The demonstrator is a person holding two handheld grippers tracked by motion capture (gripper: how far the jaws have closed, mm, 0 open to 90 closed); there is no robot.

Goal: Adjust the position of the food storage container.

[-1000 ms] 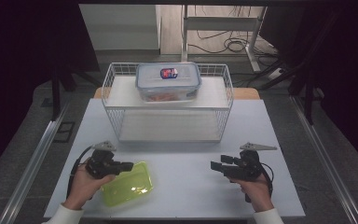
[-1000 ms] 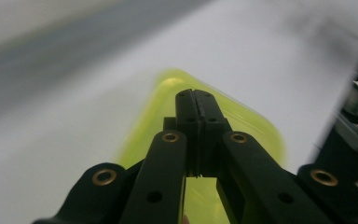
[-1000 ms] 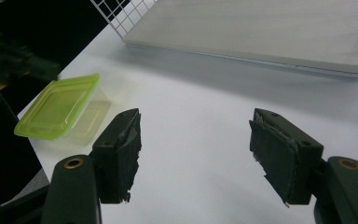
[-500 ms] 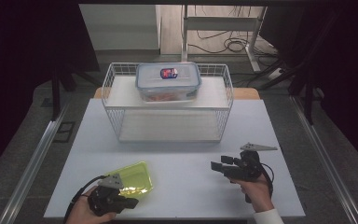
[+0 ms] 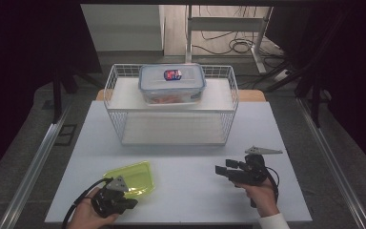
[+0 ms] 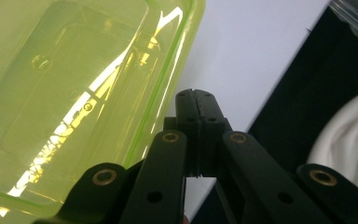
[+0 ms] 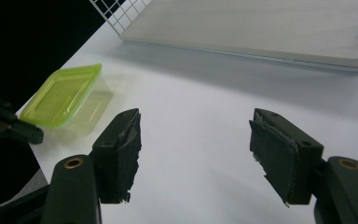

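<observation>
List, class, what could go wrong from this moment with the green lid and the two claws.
1. The green lid lies near the table's front edge; a nudge from the shut left claw beside it could push it off.
2. The right claw is open over bare table, far from the lid, so it cannot steady it.

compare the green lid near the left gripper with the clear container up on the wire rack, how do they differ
The green lid is translucent yellow-green, shallow and bare; the clear container is colourless, deeper, closed with its own blue-rimmed lid, and shows something reddish inside. The green lid sits low at the table's near edge beside the shut left gripper; the clear container stands raised on the wire rack's shelf. Both are rounded-corner plastic rectangles.
</observation>
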